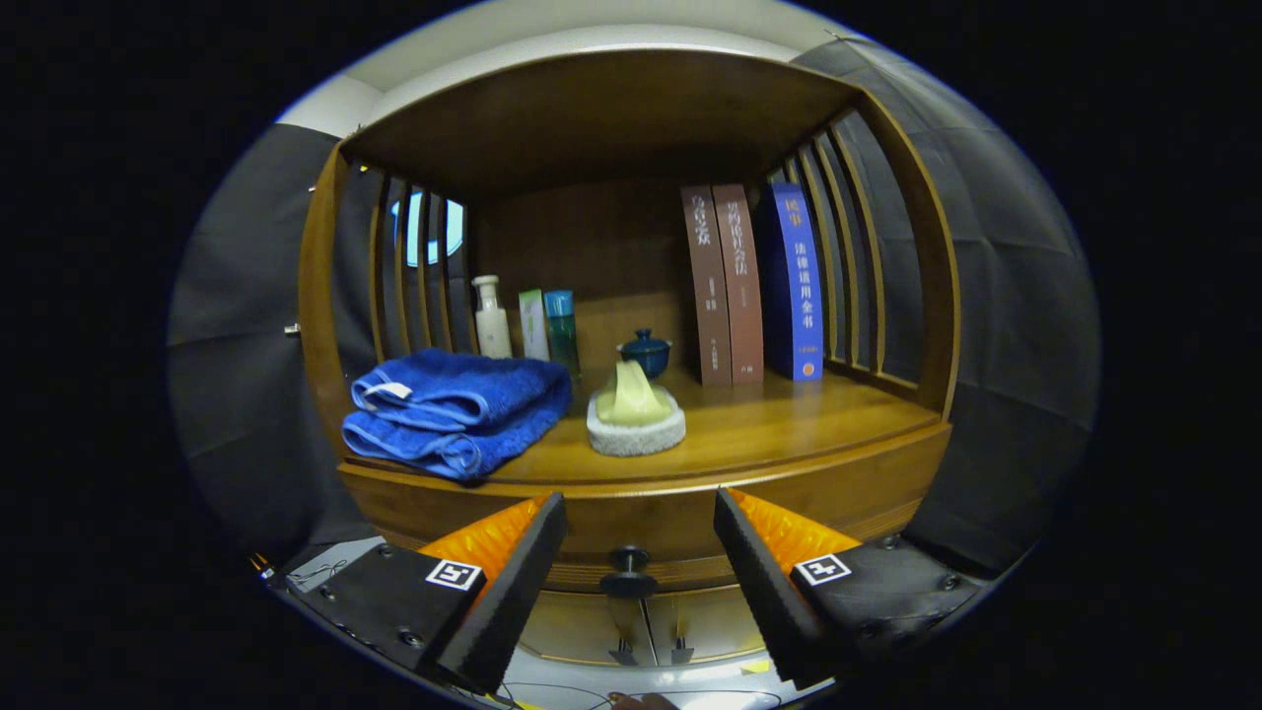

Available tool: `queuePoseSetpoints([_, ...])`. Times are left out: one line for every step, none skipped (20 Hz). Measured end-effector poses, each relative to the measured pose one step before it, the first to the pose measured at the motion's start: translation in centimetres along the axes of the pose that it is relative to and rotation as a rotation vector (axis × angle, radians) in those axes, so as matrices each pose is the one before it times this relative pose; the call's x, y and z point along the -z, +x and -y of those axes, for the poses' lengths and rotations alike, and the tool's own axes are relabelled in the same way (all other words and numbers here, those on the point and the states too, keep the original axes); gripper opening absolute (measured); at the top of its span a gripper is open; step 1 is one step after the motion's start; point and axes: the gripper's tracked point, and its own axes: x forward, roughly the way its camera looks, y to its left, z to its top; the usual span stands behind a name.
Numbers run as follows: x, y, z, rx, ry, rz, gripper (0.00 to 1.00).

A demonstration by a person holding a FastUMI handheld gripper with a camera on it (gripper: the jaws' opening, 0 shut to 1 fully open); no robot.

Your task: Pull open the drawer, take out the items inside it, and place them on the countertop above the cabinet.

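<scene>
The gripper [639, 513] has its fingers spread wide, empty, with the drawer knob [629, 570] centred between them on the shut drawer [641, 537]. Above that knob, the folded blue towel [458, 409] and tissue holder [636, 419] crowd the countertop [789, 424]. I judge a shallow pinch could slip off the small knob.

Wooden countertop [789, 434] bears folded towel [455, 412], bottles [491, 318], books [754, 286].
</scene>
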Motion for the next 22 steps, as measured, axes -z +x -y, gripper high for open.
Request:
queuePoseSetpoints([-0.987, -0.626, -0.25, -0.00527, -0.00291, 0.01088, 0.99])
queuePoseSetpoints([-0.96, -0.753, -0.1, -0.00195, -0.00367, 0.00908, 0.99])
queuePoseSetpoints([-0.901, -0.601, -0.145, 0.0, -0.00175, 0.00749, 0.99])
queuePoseSetpoints([-0.929, -0.628, 0.031, -0.00063, -0.0004, 0.00776, 0.99])
queuePoseSetpoints([-0.954, -0.716, -0.128, -0.00147, -0.0008, 0.00697, 0.99])
queuePoseSetpoints([-0.852, -0.738, -0.086, -0.00132, -0.00414, 0.00433, 0.99])
queuePoseSetpoints([-0.738, -0.643, -0.081, -0.00312, -0.00585, 0.00174, 0.99])
queuePoseSetpoints([-1.051, -0.855, -0.249, -0.00808, -0.00384, 0.01042, 0.99])
queuePoseSetpoints([-1.161, -0.818, -0.279, -0.00823, -0.00361, 0.01374, 0.99])
queuePoseSetpoints([-1.035, -0.779, -0.157, -0.00796, -0.00466, 0.01007, 0.99])
queuePoseSetpoints([-0.827, -0.659, -0.31, -0.00892, -0.00601, 0.00475, 0.99])
queuePoseSetpoints([-0.682, -0.55, -0.262, -0.00824, -0.0065, 0.00068, 0.99])
queuePoseSetpoints([-0.689, -0.561, -0.223, -0.00562, -0.00512, 0.00198, 0.99])
queuePoseSetpoints([-0.652, -0.456, -0.18, -0.00471, -0.00414, 0.0017, 0.99])
queuePoseSetpoints([-0.69, -0.511, -0.158, -0.00375, -0.0025, 0.0072, 0.99])
queuePoseSetpoints([-0.591, -0.425, -0.06, -0.0026, -0.00302, 0.0075, 0.99])
queuePoseSetpoints([-0.469, -0.388, -0.022, -0.00137, -0.00027, 0.00533, 0.99])
queuePoseSetpoints([-0.384, -0.351, 0.208, 0.00112, 0.00289, 0.00335, 0.99])
queuePoseSetpoints([-0.268, -0.289, 0.119, -0.00095, 0.00518, 0.00306, 0.99])
queuePoseSetpoints([-0.157, -0.227, 0.1, -0.00261, 0.00412, 0.00216, 0.99])
queuePoseSetpoints([-0.133, -0.142, -0.093, -0.0056, 0.00284, 0.00321, 0.99])
queuePoseSetpoints([0.019, -0.067, -0.1, -0.00576, -0.00014, 0.00069, 0.99])
